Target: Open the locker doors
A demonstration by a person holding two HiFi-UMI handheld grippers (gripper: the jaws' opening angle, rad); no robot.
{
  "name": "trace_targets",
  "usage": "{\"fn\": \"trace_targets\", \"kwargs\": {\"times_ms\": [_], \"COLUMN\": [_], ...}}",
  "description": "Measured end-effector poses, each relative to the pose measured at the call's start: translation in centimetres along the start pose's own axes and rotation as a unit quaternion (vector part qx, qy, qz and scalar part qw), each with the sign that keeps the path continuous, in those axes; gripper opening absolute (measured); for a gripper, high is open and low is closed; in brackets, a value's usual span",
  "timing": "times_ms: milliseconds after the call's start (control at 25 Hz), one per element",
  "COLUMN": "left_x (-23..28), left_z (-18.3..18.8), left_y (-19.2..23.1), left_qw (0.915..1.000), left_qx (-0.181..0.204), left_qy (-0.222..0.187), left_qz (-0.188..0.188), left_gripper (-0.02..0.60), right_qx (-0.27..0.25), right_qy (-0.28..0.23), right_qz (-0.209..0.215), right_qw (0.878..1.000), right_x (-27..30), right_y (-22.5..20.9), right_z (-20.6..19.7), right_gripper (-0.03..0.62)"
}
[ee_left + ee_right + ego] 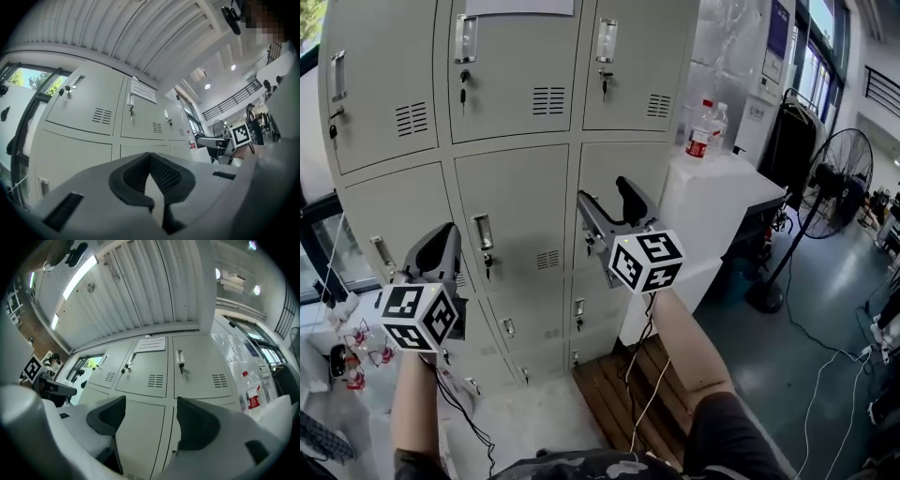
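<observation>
All locker doors (pixel 514 202) in view were shut — approach was in hand, the right tongs (pixel 605 199) apart before the middle row, the left tongs (pixel 441 246) pressed together, empty, at their 9 o'clock. Next would likely call for gripping a handle (pixel 483 234) and pulling.

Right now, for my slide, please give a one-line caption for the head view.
A person holds the left gripper shut and the right gripper open before closed grey lockers.

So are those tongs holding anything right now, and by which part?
Nothing is held. The left tongs are closed on air; the right tongs gape open before the lockers.
</observation>
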State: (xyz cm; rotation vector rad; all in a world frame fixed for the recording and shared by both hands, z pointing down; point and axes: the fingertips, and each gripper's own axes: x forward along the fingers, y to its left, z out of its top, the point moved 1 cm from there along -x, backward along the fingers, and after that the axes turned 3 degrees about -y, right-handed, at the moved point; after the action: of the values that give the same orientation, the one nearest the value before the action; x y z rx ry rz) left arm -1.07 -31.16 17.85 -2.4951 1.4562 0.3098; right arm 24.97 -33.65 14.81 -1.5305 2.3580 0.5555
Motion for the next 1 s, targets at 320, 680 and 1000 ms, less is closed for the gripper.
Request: {"fn": "trace_targets", "kwargs": {"times_ms": [320, 680, 1000], "left_x": [4.9, 8.5, 12.2], "left_z": [3.8, 5.5, 7.2], "left_y": [5.6, 6.4, 2.6], "left_qw": [0.9991, 0.9985, 0.9978], "left_qx": [0.015, -0.002, 0.02], "left_qy": [-0.036, -0.049, -0.06], "left_qz": [-0.017, -0.023, -0.018], "left_gripper": [0.009, 0.009, 0.009], "right_qx": [-0.062, -0.097, -0.087], "right_qy": [-0.017, -0.013, -0.064], "right_qz": [-0.031, -0.036, -0.021], "right_qw": [0.997, 0.995, 0.994], "right_x": [6.8, 11.7, 14.0], "right_y": [-1.3, -4.3, -8.3], "right_z": [5.4, 9.1, 12.7], "right_gripper": [0.328, 0.327, 0.325]}}
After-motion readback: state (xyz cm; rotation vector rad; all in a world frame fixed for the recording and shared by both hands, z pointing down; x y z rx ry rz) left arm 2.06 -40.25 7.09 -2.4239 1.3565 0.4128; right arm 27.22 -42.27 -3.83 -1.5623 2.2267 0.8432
